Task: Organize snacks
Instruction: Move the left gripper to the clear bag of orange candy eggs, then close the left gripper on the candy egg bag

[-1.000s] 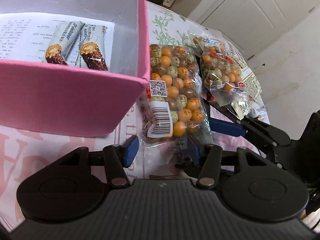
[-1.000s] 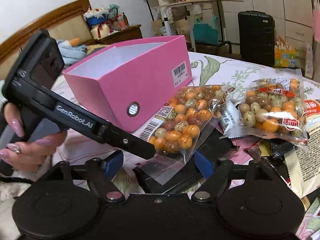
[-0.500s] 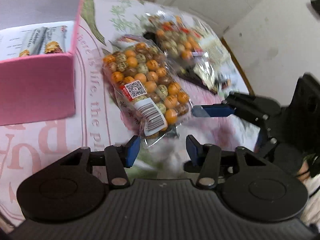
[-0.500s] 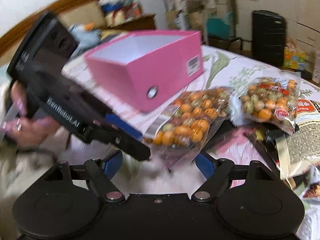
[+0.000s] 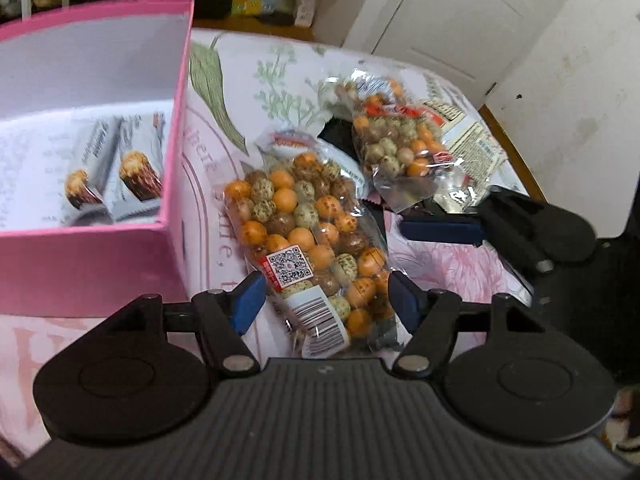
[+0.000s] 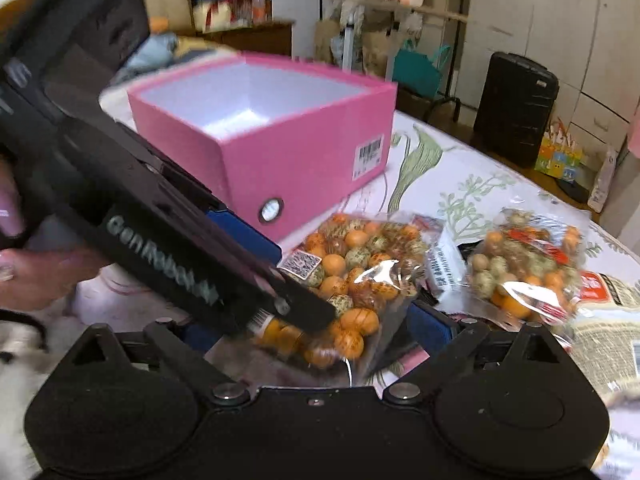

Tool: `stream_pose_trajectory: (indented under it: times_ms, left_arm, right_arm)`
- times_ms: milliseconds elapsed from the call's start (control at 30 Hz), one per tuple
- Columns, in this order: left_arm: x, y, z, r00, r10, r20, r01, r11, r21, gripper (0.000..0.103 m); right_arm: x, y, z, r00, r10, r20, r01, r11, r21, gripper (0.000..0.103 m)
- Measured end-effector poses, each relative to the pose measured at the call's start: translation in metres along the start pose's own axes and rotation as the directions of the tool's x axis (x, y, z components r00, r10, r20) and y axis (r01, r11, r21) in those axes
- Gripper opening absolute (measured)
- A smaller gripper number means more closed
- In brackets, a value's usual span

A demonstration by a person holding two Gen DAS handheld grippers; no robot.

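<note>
Both grippers poised at the near bag of coated nuts, nothing gripped.

Nearest, the left gripper (image 5: 322, 300) has its jaws opening, straddling the barcode end of the nut bag (image 5: 308, 236) without pressing it. The right gripper (image 6: 308, 328), jaws also opening wide, brackets the same bag's corner, the left tool crossing in front. Risk: the two tools collide, or slick film slips from one pad. Beyond lie a second nut bag (image 5: 400, 140) and the pink box (image 5: 176, 184), holding two bars (image 5: 120, 168).

Two wrapped bars (image 5: 116, 168) lie in the box (image 5: 176, 152), snack bag (image 5: 308, 248) right.
</note>
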State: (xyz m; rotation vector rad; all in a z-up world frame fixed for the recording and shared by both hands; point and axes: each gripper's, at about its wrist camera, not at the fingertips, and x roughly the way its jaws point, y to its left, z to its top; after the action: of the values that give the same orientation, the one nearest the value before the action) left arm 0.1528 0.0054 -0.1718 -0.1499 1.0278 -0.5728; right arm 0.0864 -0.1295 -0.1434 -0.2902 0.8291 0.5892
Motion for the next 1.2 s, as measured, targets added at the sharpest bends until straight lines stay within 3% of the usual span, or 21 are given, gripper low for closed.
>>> stream_pose_trajectory:
  times_ms: [67, 300, 433, 533, 600, 767, 1200]
  left_arm:
    - [0.008, 0.003, -0.001, 1.000, 0.022, -0.003, -0.022, 0.999, -0.035, 0.066]
    - [0.016, 0.011, -0.003, 1.000, -0.009, -0.016, 0.008, 0.995, -0.098, 0.064]
    - [0.017, 0.009, -0.003, 0.999, -0.016, -0.030, 0.012, 0.993, -0.117, 0.060]
    - [0.017, 0.008, -0.001, 0.997, -0.046, -0.056, 0.039, 0.992, -0.123, 0.060]
    - [0.016, 0.007, 0.000, 0.997, -0.053, -0.057, 0.047, 0.992, -0.116, 0.060]
    - [0.003, -0.004, 0.000, 0.996, -0.055, -0.068, 0.049, 0.995, -0.084, 0.060]
    - [-0.082, -0.043, -0.002, 0.992, -0.100, -0.077, 0.100, 0.995, -0.008, 0.060]
  right_arm:
    - [0.018, 0.001, 0.002, 0.999, 0.012, -0.042, -0.012, 1.000, -0.001, 0.102]
    - [0.025, 0.002, -0.001, 1.000, 0.006, -0.025, -0.004, 0.999, 0.053, 0.103]
    - [0.031, 0.009, 0.001, 0.998, -0.060, -0.034, 0.063, 0.994, 0.086, 0.103]
    - [0.038, 0.014, 0.001, 0.988, -0.145, -0.052, 0.148, 0.986, 0.077, 0.096]
    - [0.036, 0.014, 0.002, 0.986, -0.160, -0.049, 0.164, 0.982, 0.097, 0.093]
    - [0.018, 0.029, 0.002, 0.978, -0.202, -0.047, 0.205, 0.976, 0.072, 0.086]
    - [-0.075, 0.077, 0.018, 0.965, -0.264, -0.014, 0.264, 0.964, 0.021, 0.086]
